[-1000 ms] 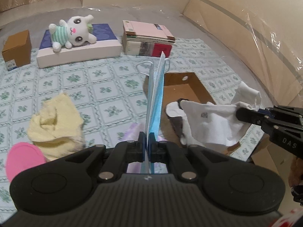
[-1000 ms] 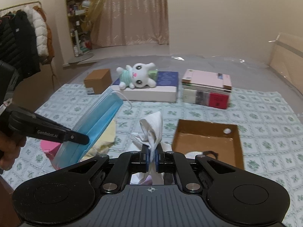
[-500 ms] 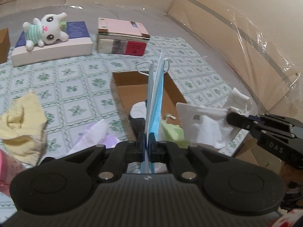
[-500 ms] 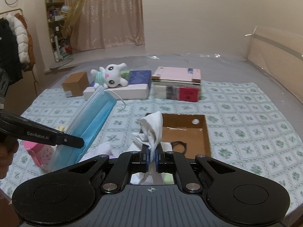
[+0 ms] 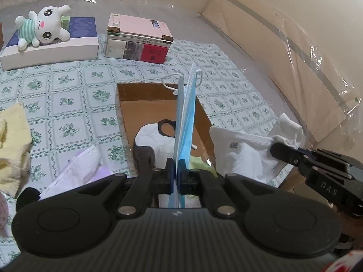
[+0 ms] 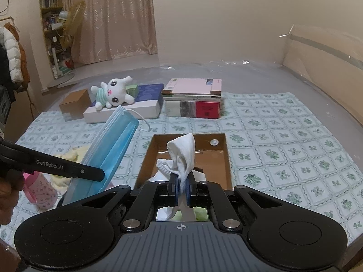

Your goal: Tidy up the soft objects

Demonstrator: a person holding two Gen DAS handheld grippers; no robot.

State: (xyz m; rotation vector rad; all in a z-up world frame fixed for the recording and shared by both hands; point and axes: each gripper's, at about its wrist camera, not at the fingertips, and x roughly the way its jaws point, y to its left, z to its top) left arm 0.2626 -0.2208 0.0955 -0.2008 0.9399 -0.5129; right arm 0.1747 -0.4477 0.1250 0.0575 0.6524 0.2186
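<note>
My left gripper (image 5: 176,165) is shut on a blue face mask (image 5: 185,122) and holds it edge-on above the near end of an open cardboard box (image 5: 147,90). The mask also shows in the right wrist view (image 6: 111,149). My right gripper (image 6: 181,181) is shut on a white sock (image 6: 182,156) above the same box (image 6: 223,156); the sock shows in the left wrist view (image 5: 240,151) just right of the box. A black-and-white sock (image 5: 154,136) and a light green cloth (image 5: 199,161) lie in the box.
A yellow towel (image 5: 11,140), a lilac cloth (image 5: 79,170) and a pink cup (image 6: 40,189) lie left of the box. At the back are a plush bunny (image 5: 45,27) on a flat box, a book stack (image 5: 138,38) and a small brown box (image 6: 74,100).
Both grippers have moved right, over the cardboard box, carrying the mask and the sock. The yellow towel and pink cup have slid toward the left edge of view.
</note>
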